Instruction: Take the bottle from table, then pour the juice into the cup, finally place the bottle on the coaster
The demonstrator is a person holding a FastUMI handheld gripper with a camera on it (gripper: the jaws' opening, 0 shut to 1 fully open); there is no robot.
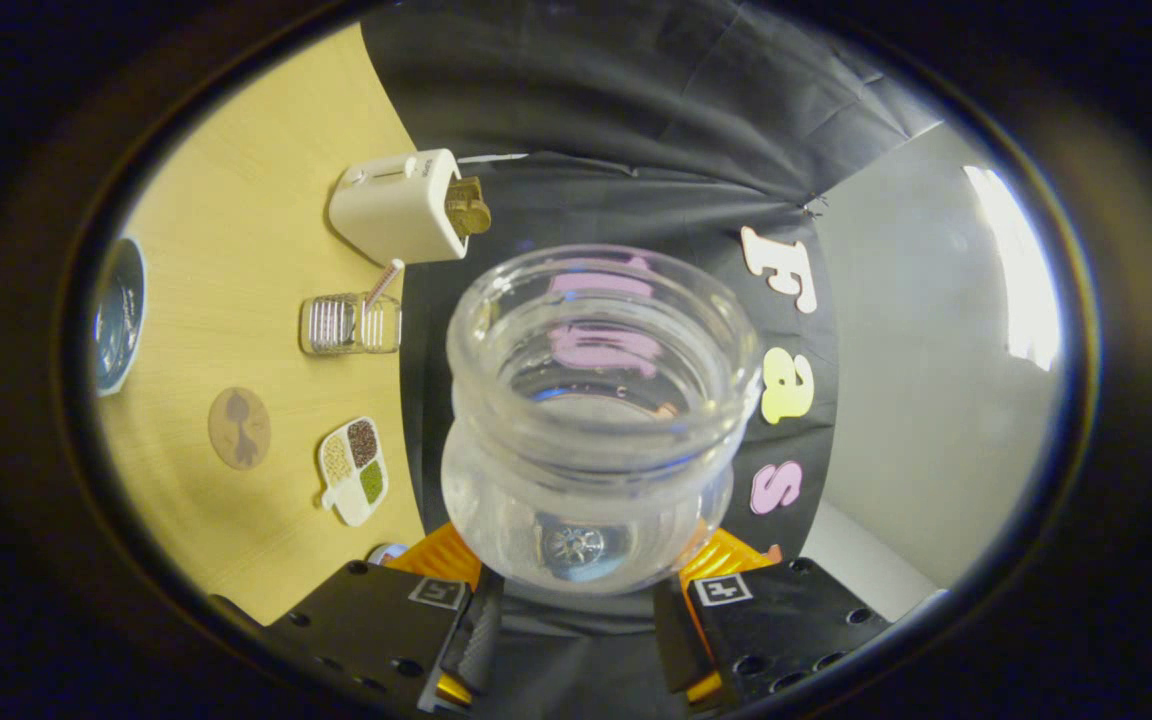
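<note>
- The gripper (576,620) is clasping a clear glass bottle (591,420); both fingers are pressing against its lower body, one from each side, so the grasp is looking firm.
- The bottle is sitting between the fingers and reaching forward beyond them, its open mouth (604,335) pointing away from the camera, so its long axis is running along the fingers toward twelve o'clock.
- The table (236,300) is appearing as a tilted wooden surface off at nine o'clock, which suggests the whole gripper is being rolled sideways, with the bottle tipped over rather than upright.
- The cup (351,322), a ribbed clear glass with a straw (383,282) in it, is standing on the table at about ten o'clock from the bottle's mouth, well apart from it.
- No juice is showing clearly inside the bottle, so I cannot tell how much pouring is left.
- The coaster (239,428), a round brown disc, is lying at nine o'clock from the bottle's base, nearer the fingers than the cup and bare.
- A white toaster (401,207) is sitting past the cup at eleven o'clock; a small divided dish (354,470) is lying just beside the coaster; a blue plate (119,315) is further out at nine.
- Judging from this, the coming move is turning on swinging the mouth leftward over the cup, or righting the bottle and carrying it to the coaster.
</note>
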